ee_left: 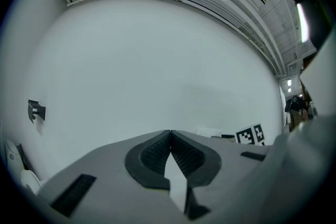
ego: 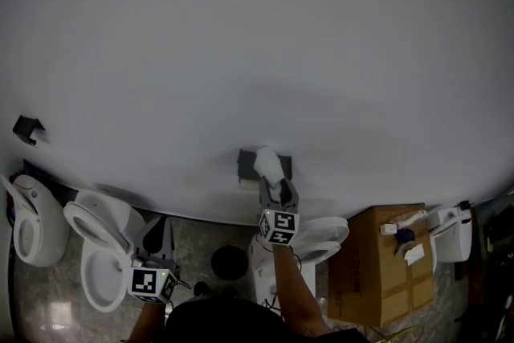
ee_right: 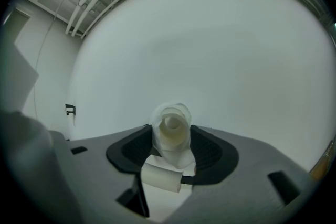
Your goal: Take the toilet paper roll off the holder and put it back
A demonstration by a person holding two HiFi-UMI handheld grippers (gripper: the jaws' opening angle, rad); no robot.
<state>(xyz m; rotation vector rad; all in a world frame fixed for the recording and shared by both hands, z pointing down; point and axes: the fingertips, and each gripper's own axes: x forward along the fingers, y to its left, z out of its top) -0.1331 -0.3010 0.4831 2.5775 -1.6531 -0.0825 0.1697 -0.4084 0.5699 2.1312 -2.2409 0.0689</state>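
A white toilet paper roll [ego: 268, 163] sits in front of the dark holder [ego: 247, 165] on the white wall. My right gripper [ego: 278, 189] reaches up to it and is shut on the roll. In the right gripper view the roll [ee_right: 170, 132] stands end-on between the two dark pads [ee_right: 209, 150], squeezed on both sides. A short white tube [ee_right: 161, 177] lies just below it; I cannot tell what it is. My left gripper [ego: 157, 240] hangs low at the left, away from the holder. Its jaws [ee_left: 169, 135] are shut with nothing between them.
White toilets stand along the wall at the left [ego: 100, 245] and far left [ego: 34, 227], with another seat [ego: 323, 240] under my right arm. A cardboard box [ego: 384, 265] with small items is at the right. A second dark bracket [ego: 28, 128] is on the wall at the left.
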